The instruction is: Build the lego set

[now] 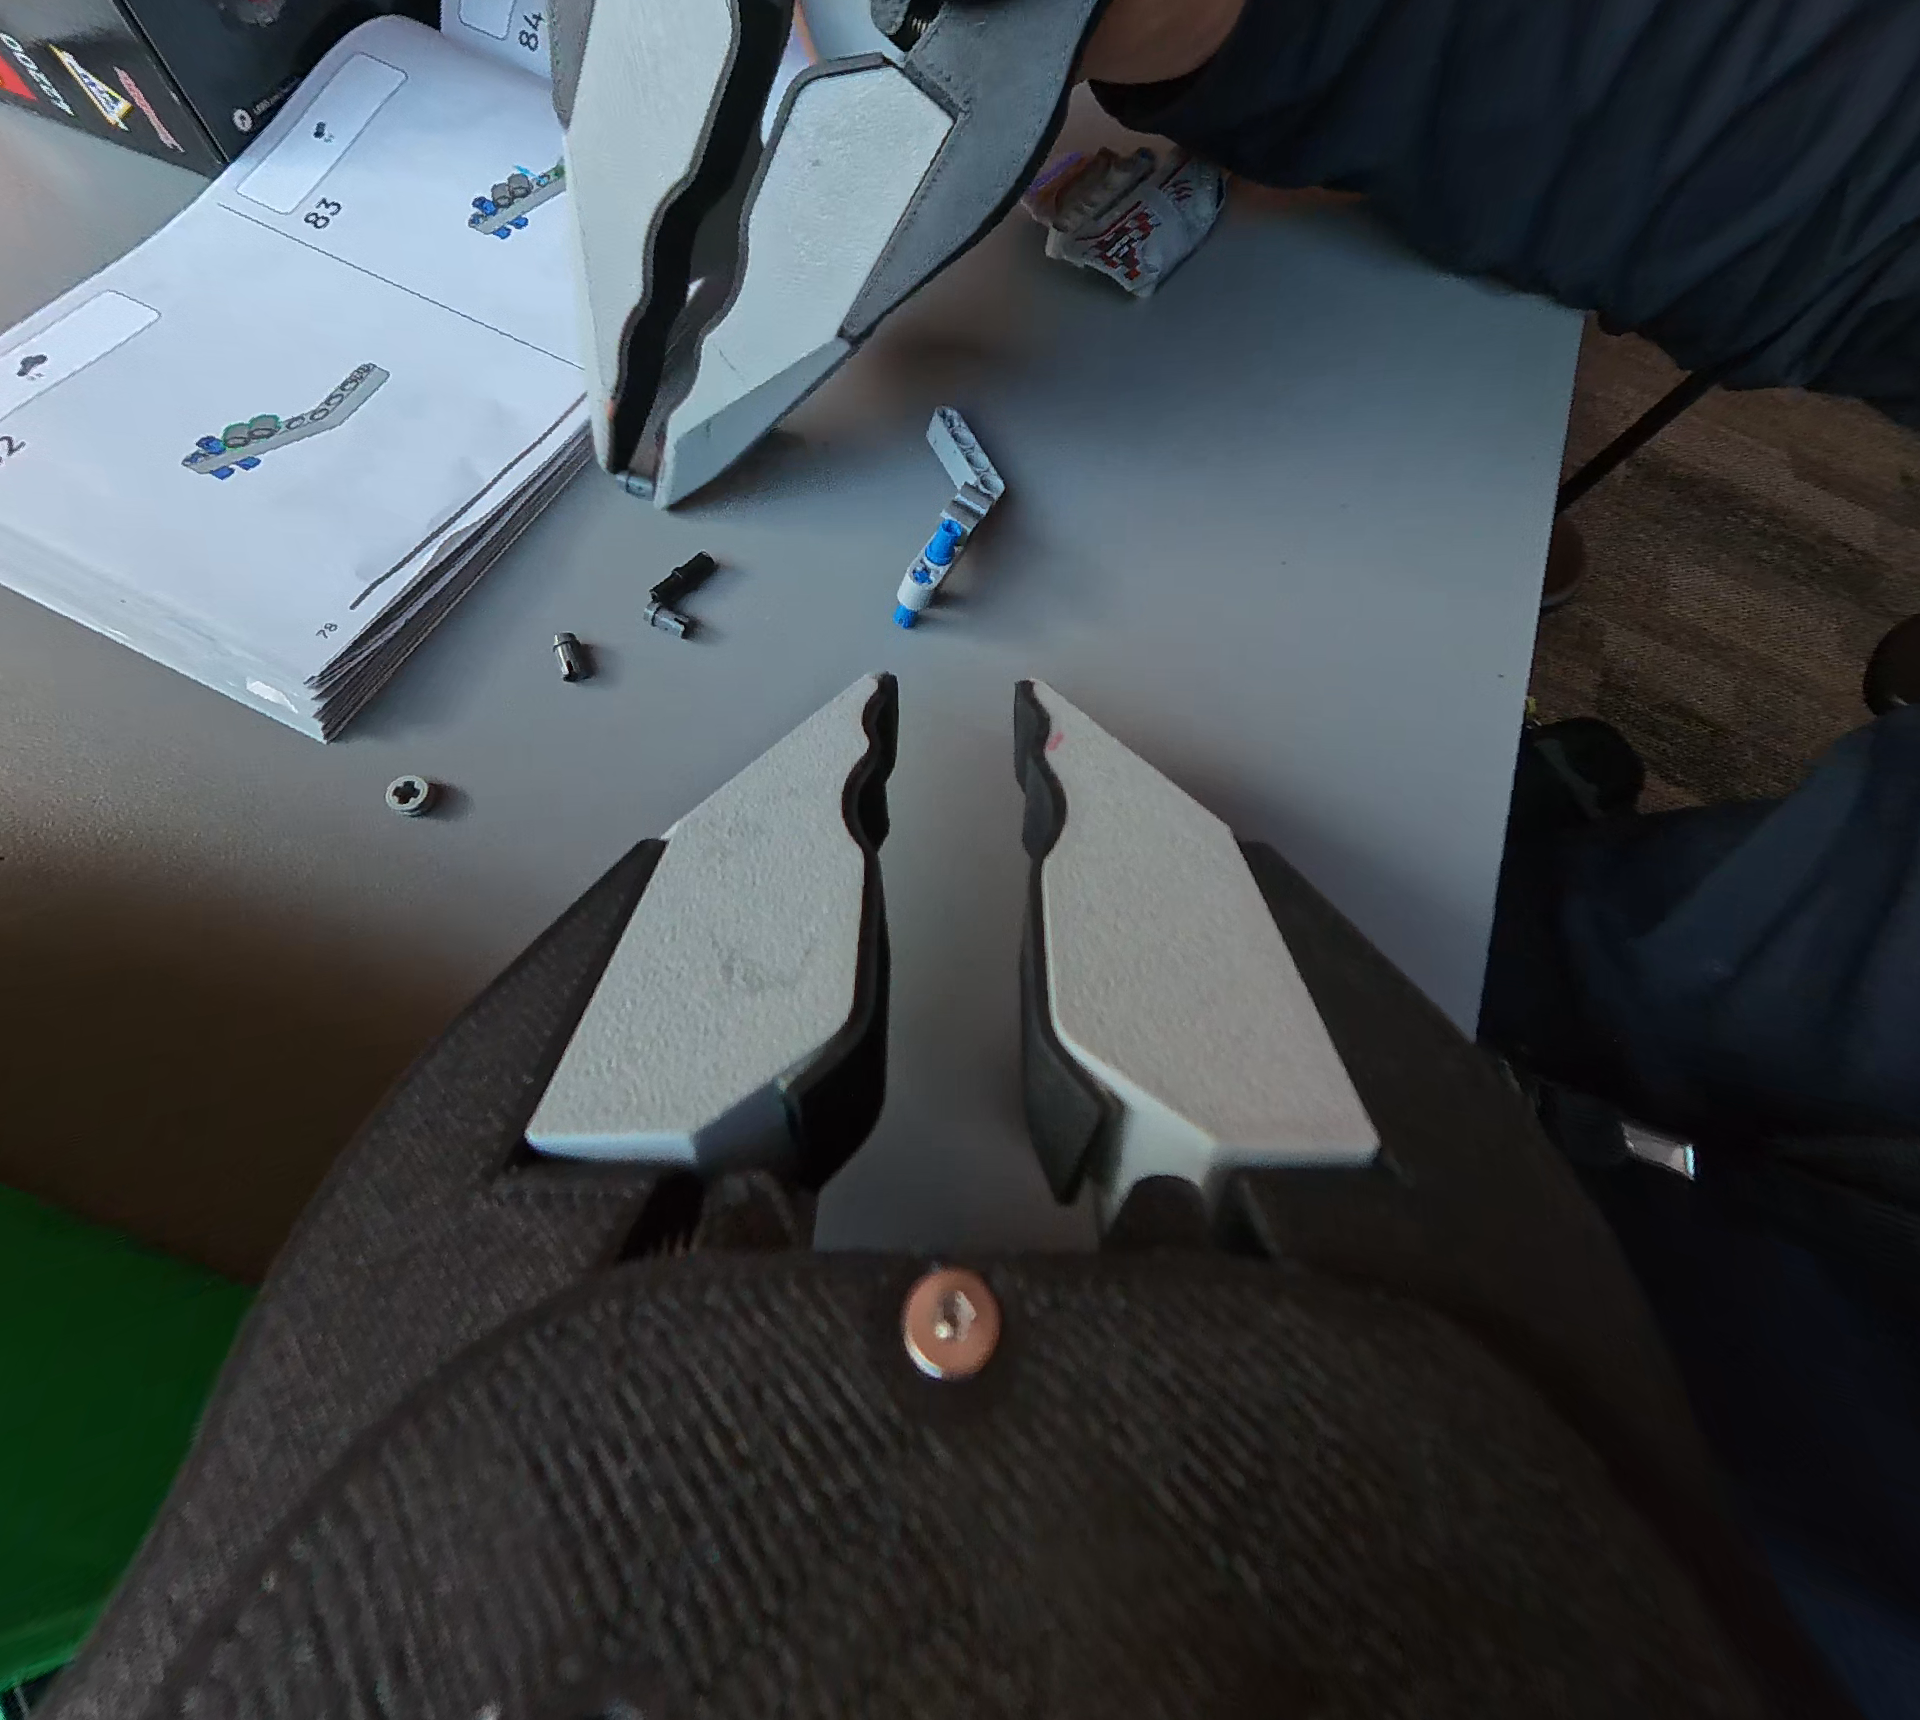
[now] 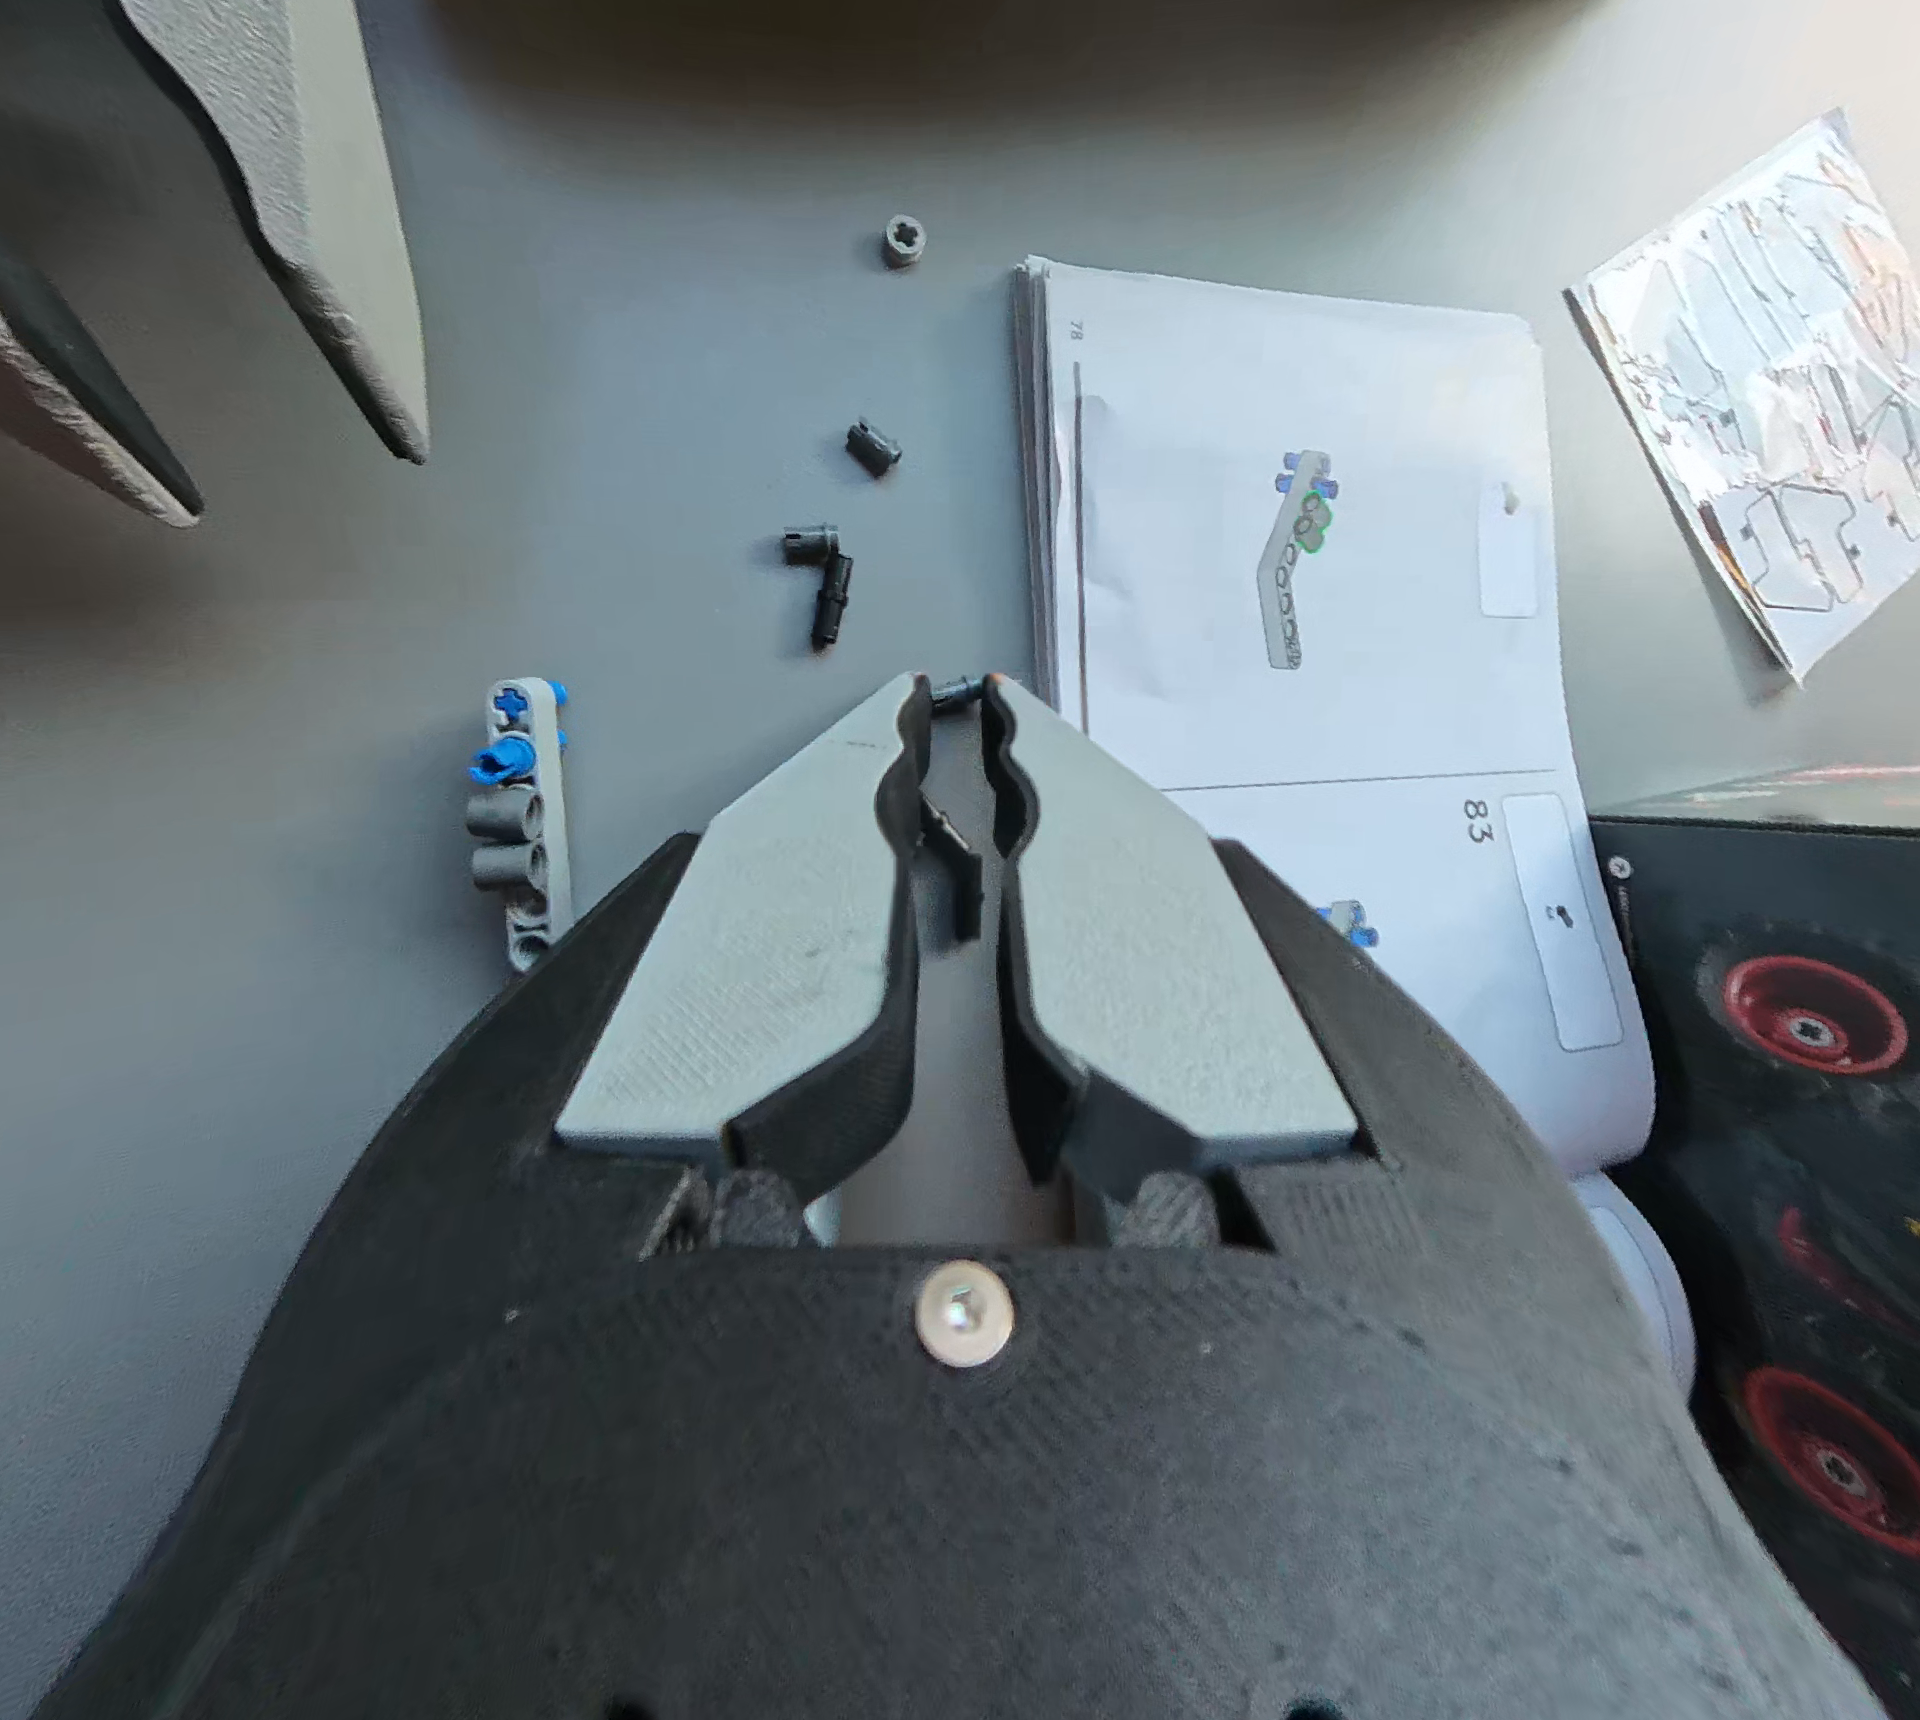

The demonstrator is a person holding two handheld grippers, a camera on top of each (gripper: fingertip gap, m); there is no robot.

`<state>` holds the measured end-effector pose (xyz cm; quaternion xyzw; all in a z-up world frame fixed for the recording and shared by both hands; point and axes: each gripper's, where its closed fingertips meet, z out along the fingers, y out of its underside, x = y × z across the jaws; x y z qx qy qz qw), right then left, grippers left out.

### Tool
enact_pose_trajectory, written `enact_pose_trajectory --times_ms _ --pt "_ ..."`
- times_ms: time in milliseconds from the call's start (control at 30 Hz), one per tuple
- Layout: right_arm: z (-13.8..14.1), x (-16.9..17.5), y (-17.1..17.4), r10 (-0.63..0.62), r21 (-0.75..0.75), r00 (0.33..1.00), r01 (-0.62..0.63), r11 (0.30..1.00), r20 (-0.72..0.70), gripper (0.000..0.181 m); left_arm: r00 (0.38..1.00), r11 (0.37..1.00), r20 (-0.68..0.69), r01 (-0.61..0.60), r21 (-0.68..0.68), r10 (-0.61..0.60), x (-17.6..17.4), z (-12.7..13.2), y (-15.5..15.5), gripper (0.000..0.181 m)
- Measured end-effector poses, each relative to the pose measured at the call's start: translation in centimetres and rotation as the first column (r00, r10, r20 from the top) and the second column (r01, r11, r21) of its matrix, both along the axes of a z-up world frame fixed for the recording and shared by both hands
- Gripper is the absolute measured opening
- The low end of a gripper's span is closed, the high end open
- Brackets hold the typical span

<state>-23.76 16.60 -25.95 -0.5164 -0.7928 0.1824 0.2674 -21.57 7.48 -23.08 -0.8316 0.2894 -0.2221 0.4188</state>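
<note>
1. Grey matte surface [image 2: 644,143] carries all the loose parts; the open instruction booklet [image 2: 1299,527] lies just right of the right claw's tips, and a sticker sheet [image 2: 1766,382] lies further right.
2. Right claw [image 2: 951,691]: tips lowered to the surface beside the booklet edge, jaws nearly together around a small black pin [image 2: 956,689] at the very tip. Whether the pads truly bite it cannot be told. A second black pin [image 2: 958,881] lies on the surface under the gap, further back between the jaws.
3. Left claw [image 1: 954,683]: jaws apart, holding nothing, hovering above the surface.
4. The sub-assembly, a grey bent beam [image 1: 951,517] with blue pins and grey bushes, lies just ahead of the left claw's tips and to the left of the right claw.
5. Ahead of the right claw: two black pins touching in an L [image 2: 821,574], then a short dark connector [image 2: 873,446], then a grey bush [image 2: 902,241] furthest out.
6. Judged step: lifting one black pin for insertion into the beam.
7. To do it well: close squarely across the pin's middle, not its end, so it does not pivot or shoot out; lift straight, clear of the booklet pages.
8. Left claw should clamp the beam flat at a bare section, holes unobstructed.
9. Risk: the second pin dragging along.
</note>
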Motion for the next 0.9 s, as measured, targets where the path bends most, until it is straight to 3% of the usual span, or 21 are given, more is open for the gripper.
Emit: enact_pose_trajectory --times_ms 33,400,633,900 --pt "0.0 0.0 -0.2 0.008 -0.009 1.000 -0.008 1.000 0.002 0.006 1.000 1.000 0.000 0.000 0.000 0.000 0.0 0.0 0.0 0.020" --pt "0.6 0.3 -2.3 0.078 -0.094 0.997 -0.080 0.992 -0.021 0.011 1.000 1.000 0.001 0.001 -0.002 -0.001 0.0 0.0 0.0 0.020" --pt "1.6 1.4 -1.3 0.048 -0.099 0.998 -0.051 0.994 -0.032 0.014 1.000 1.000 0.004 0.000 -0.004 0.000 0.0 0.0 0.0 0.020" --pt "1.8 4.5 0.1 0.008 -0.118 1.000 -0.009 0.993 -0.011 0.003 1.000 1.000 0.000 0.001 -0.003 -0.001 0.0 0.0 0.0 0.020"
